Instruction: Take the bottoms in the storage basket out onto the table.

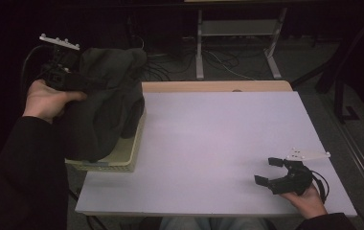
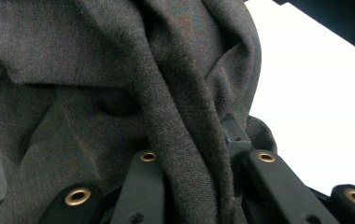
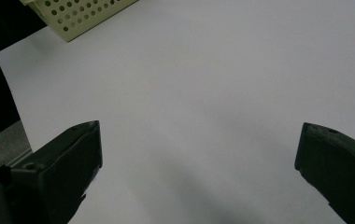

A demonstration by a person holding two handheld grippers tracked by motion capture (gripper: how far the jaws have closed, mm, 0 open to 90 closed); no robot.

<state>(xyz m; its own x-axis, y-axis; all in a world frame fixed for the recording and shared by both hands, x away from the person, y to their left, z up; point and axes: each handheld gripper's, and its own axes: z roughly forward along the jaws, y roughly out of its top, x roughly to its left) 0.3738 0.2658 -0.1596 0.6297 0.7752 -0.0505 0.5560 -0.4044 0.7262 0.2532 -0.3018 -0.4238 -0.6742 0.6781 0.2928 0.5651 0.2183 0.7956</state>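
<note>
A dark grey cloth garment (image 1: 106,105) hangs bunched over a pale yellow perforated basket (image 1: 122,160) at the table's left edge. My left gripper (image 1: 85,81) is raised above the basket's far left side and is shut on a fold of the garment. In the left gripper view, the cloth (image 2: 119,84) runs down between the black jaws of the left gripper (image 2: 194,186). My right gripper (image 1: 269,171) rests near the table's front right corner, open and holding nothing. In the right gripper view its jaws (image 3: 199,154) stand wide apart over bare white tabletop, with a corner of the basket (image 3: 77,11) far off.
The white table (image 1: 218,139) has a wooden strip along its far edge. Behind it, a metal frame (image 1: 237,28) stands on a dark floor with cables (image 1: 218,62). A dark stand (image 1: 338,86) sits off to the table's right.
</note>
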